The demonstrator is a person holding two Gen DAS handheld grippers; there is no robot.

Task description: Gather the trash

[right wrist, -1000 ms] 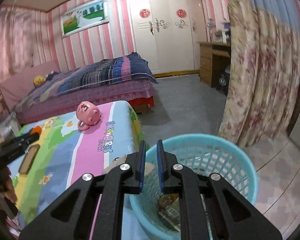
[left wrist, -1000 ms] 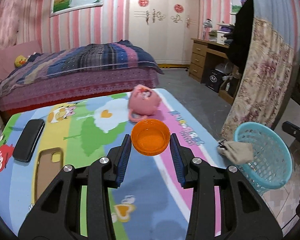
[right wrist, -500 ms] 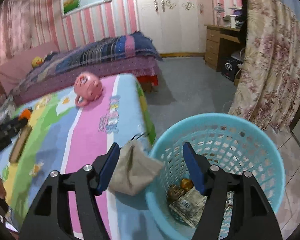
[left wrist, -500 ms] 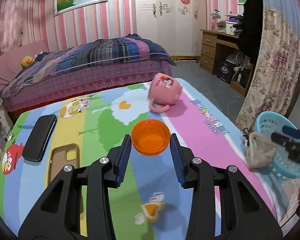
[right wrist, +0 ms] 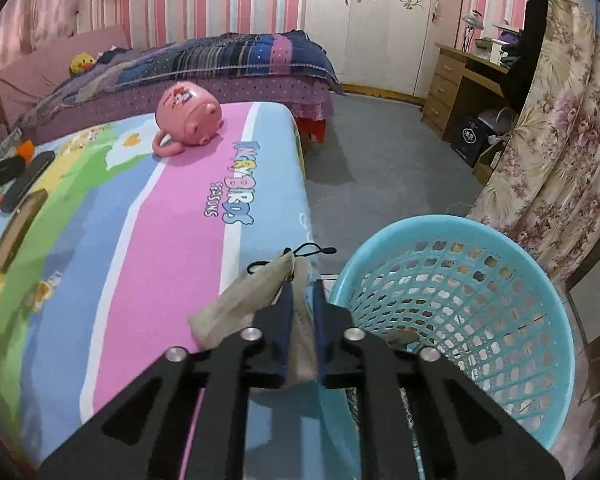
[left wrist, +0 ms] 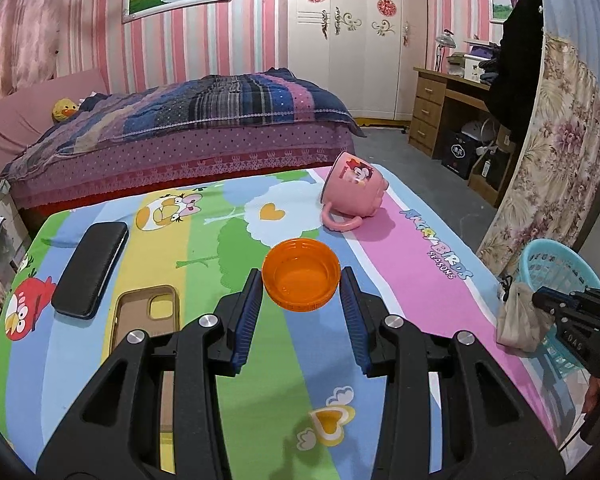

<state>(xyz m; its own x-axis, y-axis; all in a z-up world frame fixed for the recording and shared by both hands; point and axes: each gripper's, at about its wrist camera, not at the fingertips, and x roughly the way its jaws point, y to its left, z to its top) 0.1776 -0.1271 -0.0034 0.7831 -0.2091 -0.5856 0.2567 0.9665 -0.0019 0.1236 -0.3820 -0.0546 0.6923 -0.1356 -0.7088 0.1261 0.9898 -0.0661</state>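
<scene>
While the left view takes in the whole mat (left wrist: 416, 248) and its clutter, only the right view looks down into the basket (right wrist: 460, 312), where a brown scrap lies against the mesh at its 9 o'clock side. Left view: left gripper (left wrist: 300, 292) level and low over the mat, fingers spread, an orange cap (left wrist: 301, 275) open side up between the tips; I cannot tell whether either pad touches it. Pink mug (left wrist: 350, 196) on its side at 1 o'clock from the cap, handle toward the camera. Black phone (left wrist: 90, 268) at 9 o'clock, tan phone case (left wrist: 146, 316) just beside it, nearer the camera. At 3 o'clock in this view the right gripper (left wrist: 540, 300) shows side-on, reaching in from the frame edge, a beige pouch (left wrist: 518, 320) hanging at its tip in front of the basket (left wrist: 560, 264). Right view: right gripper (right wrist: 302, 304) pitched down at the mat's corner, fingers pinching the pouch (right wrist: 252, 300), which bulges out to 10 o'clock with its black cord (right wrist: 312, 250) trailing at 12. Pouch hangs at the mat edge, just beside the basket rim, not over its opening. Mug (right wrist: 188, 118) far off at 11 o'clock.
</scene>
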